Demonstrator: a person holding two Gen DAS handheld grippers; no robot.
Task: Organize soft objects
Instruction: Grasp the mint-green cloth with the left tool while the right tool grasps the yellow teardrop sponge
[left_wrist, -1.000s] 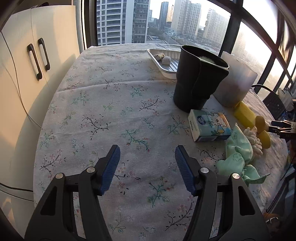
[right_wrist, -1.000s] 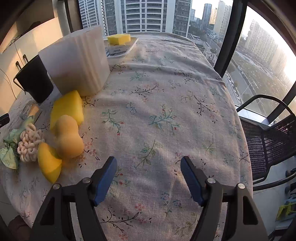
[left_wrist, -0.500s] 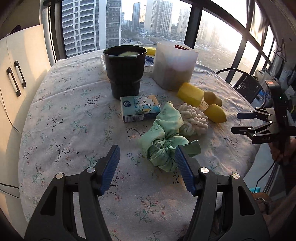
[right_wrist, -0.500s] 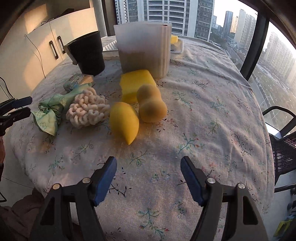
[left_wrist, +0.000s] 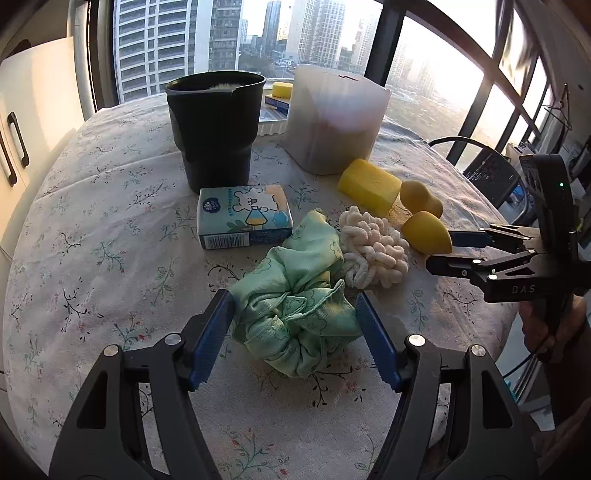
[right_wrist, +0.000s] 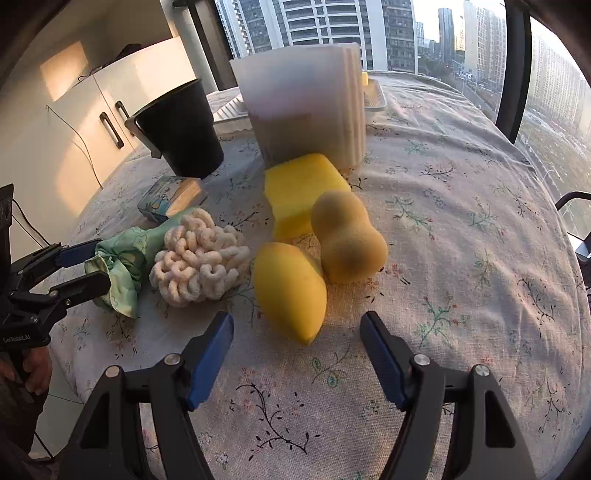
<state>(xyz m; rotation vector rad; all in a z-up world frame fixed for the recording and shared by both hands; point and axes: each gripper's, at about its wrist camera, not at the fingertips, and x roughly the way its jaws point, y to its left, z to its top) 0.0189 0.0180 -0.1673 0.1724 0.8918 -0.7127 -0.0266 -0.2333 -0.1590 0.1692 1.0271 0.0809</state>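
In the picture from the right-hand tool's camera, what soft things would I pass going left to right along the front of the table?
Crumpled mint-green cloth → cream knitted loopy scrubber → yellow teardrop-shaped sponge → mustard-yellow peanut-shaped sponge.

Crumpled mint-green cloth (left_wrist: 295, 314) lay touching a cream looped-yarn scrunchie (left_wrist: 373, 254); beside it, a yellow teardrop sponge (right_wrist: 290, 291), gourd-shaped sponge (right_wrist: 347, 240), and rectangular yellow sponge block (right_wrist: 299, 188).
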